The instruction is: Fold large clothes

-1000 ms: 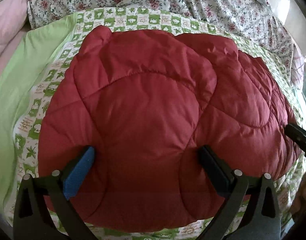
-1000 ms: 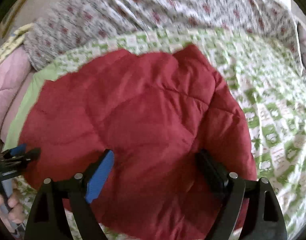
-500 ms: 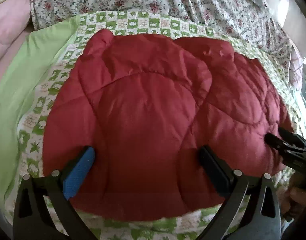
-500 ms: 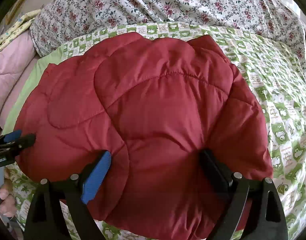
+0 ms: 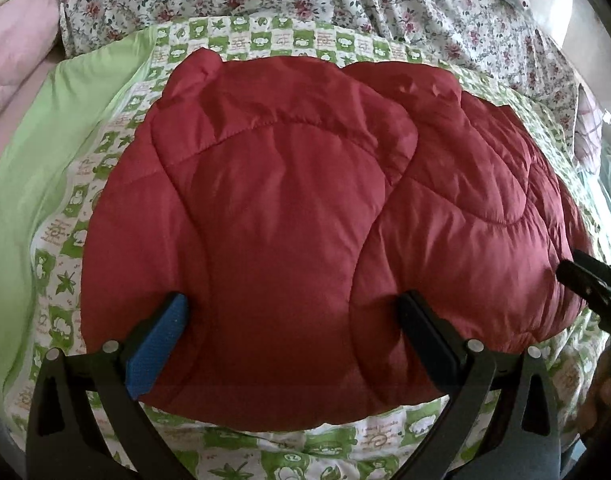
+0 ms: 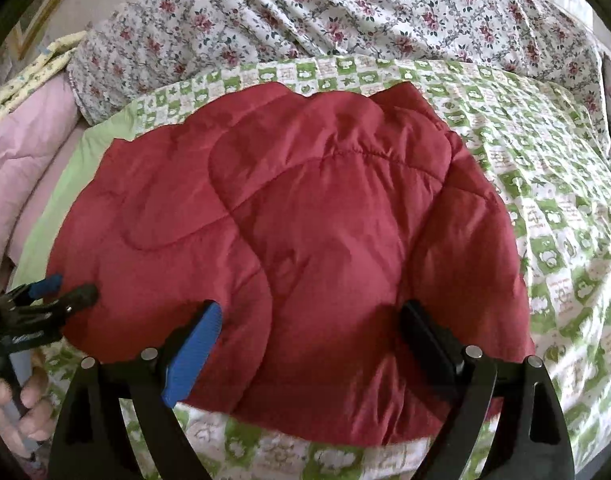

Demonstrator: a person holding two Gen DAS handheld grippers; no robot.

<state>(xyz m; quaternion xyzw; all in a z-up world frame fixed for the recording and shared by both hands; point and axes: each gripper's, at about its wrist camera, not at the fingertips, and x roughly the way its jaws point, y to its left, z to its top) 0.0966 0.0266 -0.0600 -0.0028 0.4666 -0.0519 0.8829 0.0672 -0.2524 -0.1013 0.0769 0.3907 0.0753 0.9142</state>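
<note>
A red quilted puffer jacket [image 5: 305,208] lies folded into a compact bundle on a green-and-white patterned sheet [image 5: 265,40]; it also shows in the right wrist view [image 6: 305,220]. My left gripper [image 5: 291,320] is open and empty, hovering over the jacket's near edge. My right gripper [image 6: 311,328] is open and empty over the jacket's near right part. The right gripper's tip [image 5: 585,276] shows at the jacket's right edge in the left view. The left gripper [image 6: 61,292] shows at the jacket's left edge in the right view.
A floral quilt [image 6: 345,12] is bunched along the back of the bed. A plain light-green cloth [image 5: 37,152] and pink bedding [image 6: 21,148] lie to the left. The patterned sheet [image 6: 545,160] extends to the right of the jacket.
Both grippers have drawn back toward me and a little upward, so more of the sheet shows in front of the jacket. The jacket has stayed in place.
</note>
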